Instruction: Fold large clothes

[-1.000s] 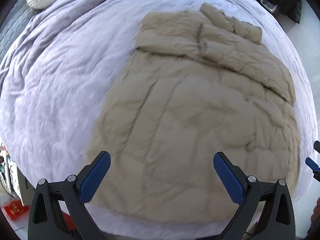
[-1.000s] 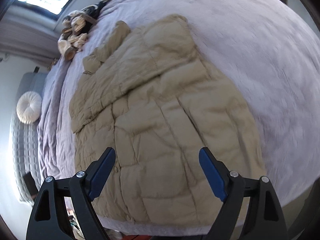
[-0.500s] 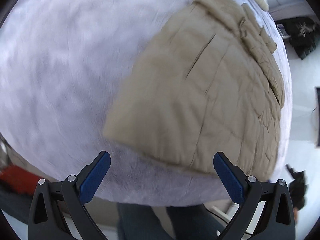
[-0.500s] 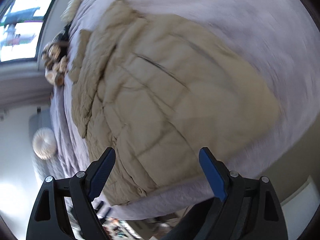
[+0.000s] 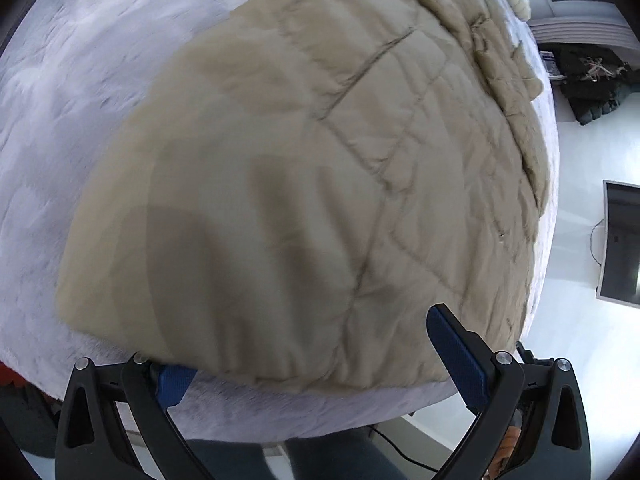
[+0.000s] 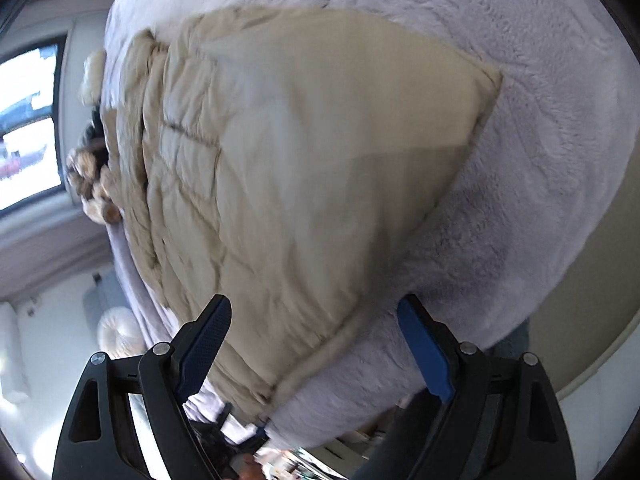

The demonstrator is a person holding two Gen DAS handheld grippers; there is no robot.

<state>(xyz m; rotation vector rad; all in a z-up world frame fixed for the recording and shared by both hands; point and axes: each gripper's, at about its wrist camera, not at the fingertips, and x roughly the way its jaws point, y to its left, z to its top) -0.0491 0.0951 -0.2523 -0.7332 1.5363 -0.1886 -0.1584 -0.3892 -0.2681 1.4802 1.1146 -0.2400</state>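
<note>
Left gripper [image 5: 316, 364] and right gripper [image 6: 316, 348]: jaws apart, at the near hem of the beige quilted puffer jacket [image 5: 304, 184], spread flat on the lavender plush bed [image 5: 80, 80]. No legible labels.

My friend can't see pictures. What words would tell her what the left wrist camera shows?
A big puffy beige jacket lies spread on a pale lilac fuzzy blanket. The open left gripper, with blue pads, is at the jacket's near hem, one finger tucked under the hem. White floor shows at the right.
</note>
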